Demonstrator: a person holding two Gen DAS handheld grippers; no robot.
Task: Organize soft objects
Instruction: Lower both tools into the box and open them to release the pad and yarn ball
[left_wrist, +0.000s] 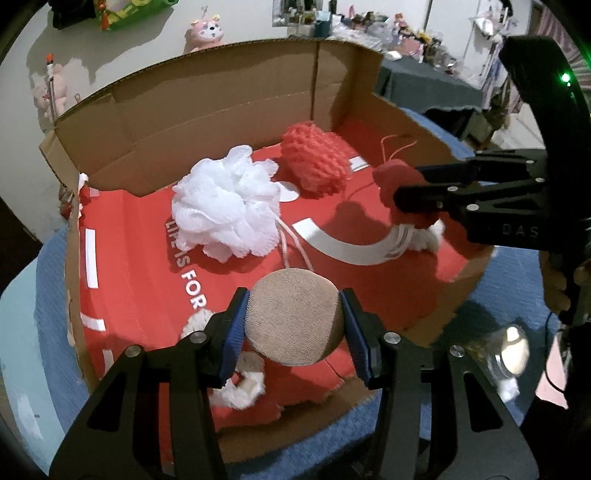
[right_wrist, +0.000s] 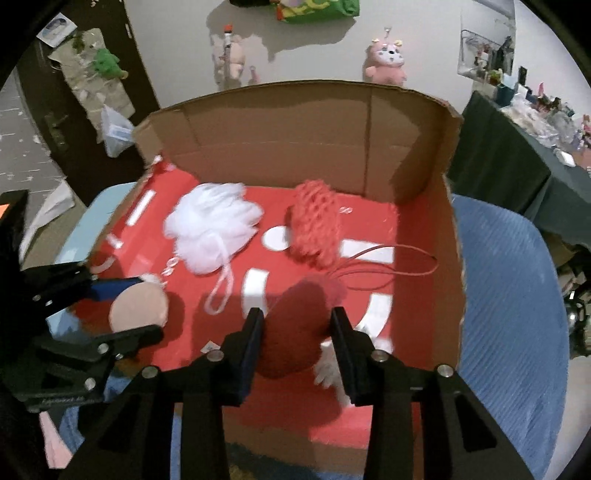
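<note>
Left wrist: left gripper (left_wrist: 295, 325) clamped on tan round pad (left_wrist: 295, 317), held above cardboard box (left_wrist: 207, 107) floor, nearer than white mesh pouf (left_wrist: 227, 206).

Right wrist: right gripper (right_wrist: 297, 343) pinching dark red plush (right_wrist: 295, 332) over box's near edge; red knitted scrubber (right_wrist: 316, 225) straight ahead, beyond.

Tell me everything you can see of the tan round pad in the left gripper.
The tan round pad is a thick disc of soft, finely textured fabric with a flat face and darker side. The left gripper is shut on it, blue-lined fingers pressing opposite edges. It hangs above the red floor of the cardboard box, near its front edge, in front of the white mesh pouf.
</note>
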